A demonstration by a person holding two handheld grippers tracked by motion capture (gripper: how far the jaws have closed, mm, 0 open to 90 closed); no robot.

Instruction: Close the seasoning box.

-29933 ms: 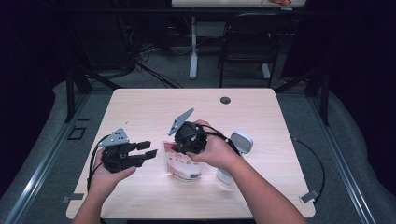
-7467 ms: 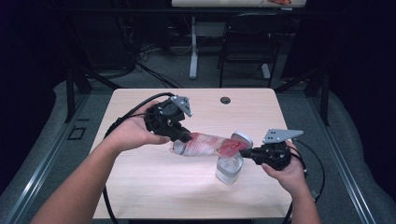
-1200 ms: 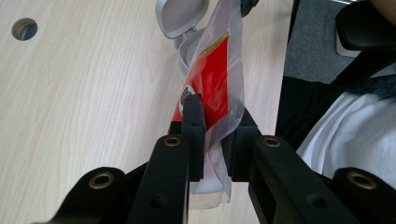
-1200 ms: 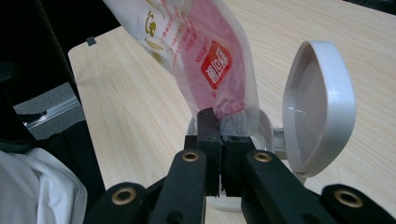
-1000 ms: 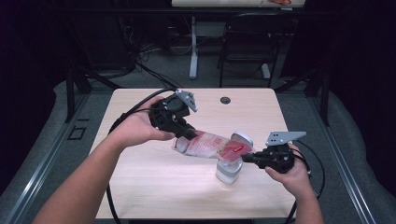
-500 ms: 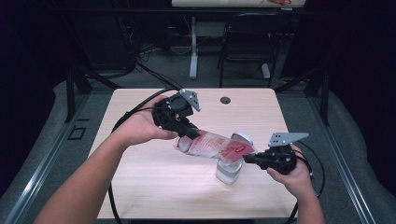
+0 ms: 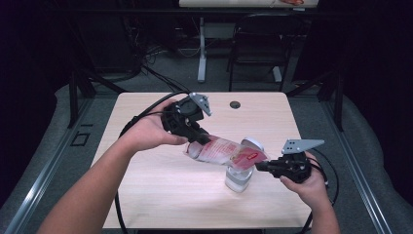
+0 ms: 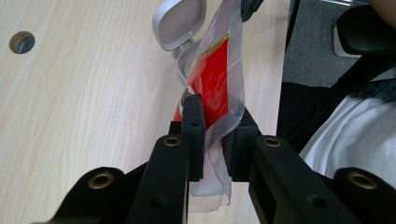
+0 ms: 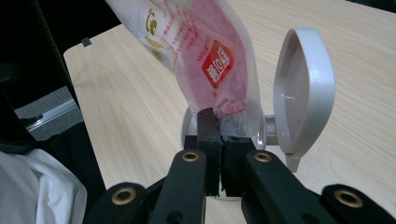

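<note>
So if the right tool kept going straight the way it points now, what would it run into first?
The right tool is shut on one end of the red and clear pouch, so the pouch comes first. Beyond that, its line seems to run along the pouch toward the left tool at the other end, though depth is hard to judge.

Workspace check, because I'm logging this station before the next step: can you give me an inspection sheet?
Surface: light wooden table, with a round grommet hole near its far edge.
Job's things: red-and-clear plastic pouch stretched in the air over a white container whose hinged lid stands open.
Clutter: nothing seen.
Grippers: left gripper shut on one end of the pouch; right gripper shut on the other end.
Cables: a black cable trails from the left gripper; another loops by the right hand.
Surroundings: dark room, grey floor, chair behind the table.
</note>
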